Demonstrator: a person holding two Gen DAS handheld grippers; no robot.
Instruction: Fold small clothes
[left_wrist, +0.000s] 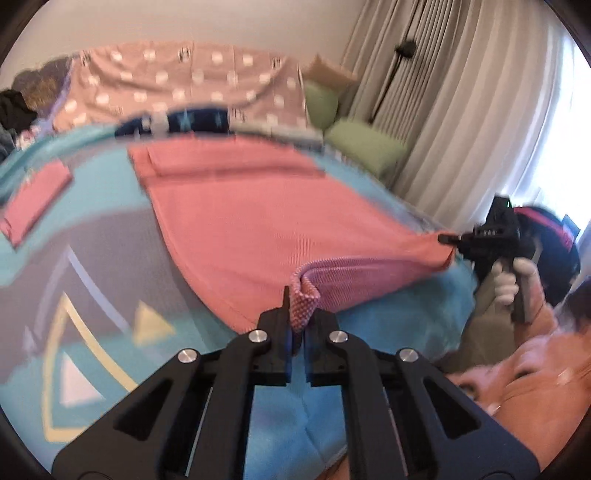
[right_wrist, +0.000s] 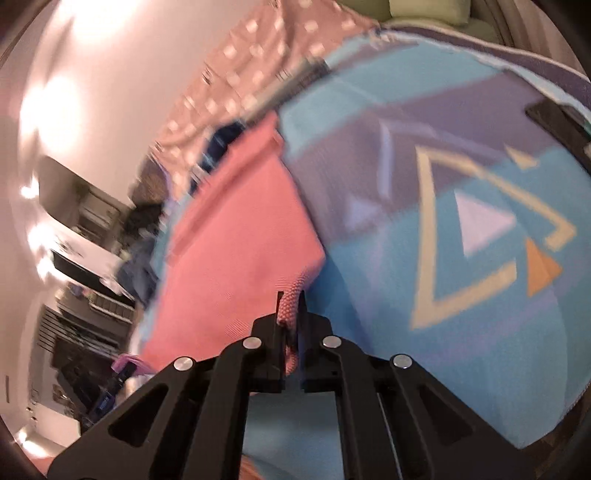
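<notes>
The pink garment (left_wrist: 258, 221) lies spread on the bed over a blue blanket with triangle shapes (left_wrist: 74, 332), its far end toward 12 o'clock in the left wrist view and its near edge lifted off the blanket. The left gripper (left_wrist: 300, 314) is clamped on a bunched corner of that near edge at 6 o'clock — the cloth's woven underside shows between the jaws. The right gripper (right_wrist: 291, 306) is likewise closed on a pinch of the same pink cloth; in the left wrist view it sits at 3 o'clock, held by a gloved hand (left_wrist: 506, 280), with the edge stretched between the 2 grips.

The step in hand looks like the first fold, both near corners already taken. A smaller pink piece (left_wrist: 33, 206) lies apart at 9 o'clock.

Next, I judge, both grippers should carry the edge together toward 12 o'clock — level, keeping it taut — and lay it on the far end before letting go.
</notes>
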